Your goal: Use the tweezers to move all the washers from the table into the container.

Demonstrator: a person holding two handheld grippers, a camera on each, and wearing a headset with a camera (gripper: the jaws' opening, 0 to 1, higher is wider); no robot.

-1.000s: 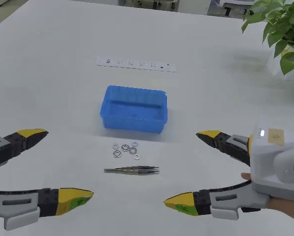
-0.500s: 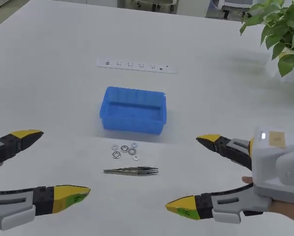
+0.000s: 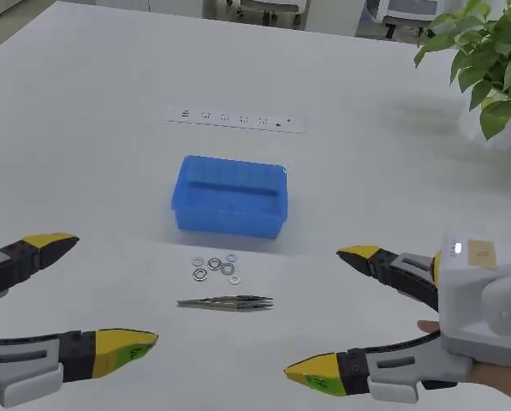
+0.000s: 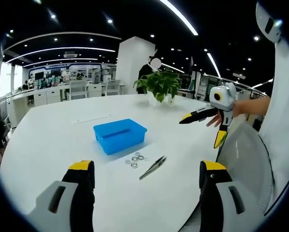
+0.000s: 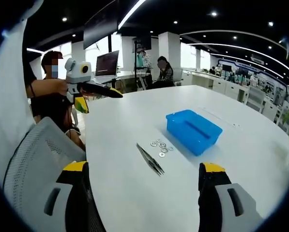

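Several small metal washers (image 3: 215, 267) lie in a cluster on the white table, just in front of an open blue container (image 3: 230, 196). Steel tweezers (image 3: 226, 301) lie flat right below the washers. My left gripper (image 3: 105, 295) hovers open at the lower left, well apart from them. At the lower right my right gripper (image 3: 328, 315) is open too, with nothing between its jaws. The left gripper view shows the container (image 4: 119, 135), washers (image 4: 137, 159) and tweezers (image 4: 153, 167) ahead. In the right gripper view lie the container (image 5: 193, 130), washers (image 5: 160, 146) and tweezers (image 5: 150, 159).
A white power strip (image 3: 236, 120) lies beyond the container. A potted green plant (image 3: 488, 60) stands at the table's far right. A mesh-backed chair (image 5: 35, 159) sits at the table's near side, and people sit at desks in the background.
The head view has tipped slightly, so the table contents sit a little lower. Both grippers stay open at about the same places; nothing on the table has moved.
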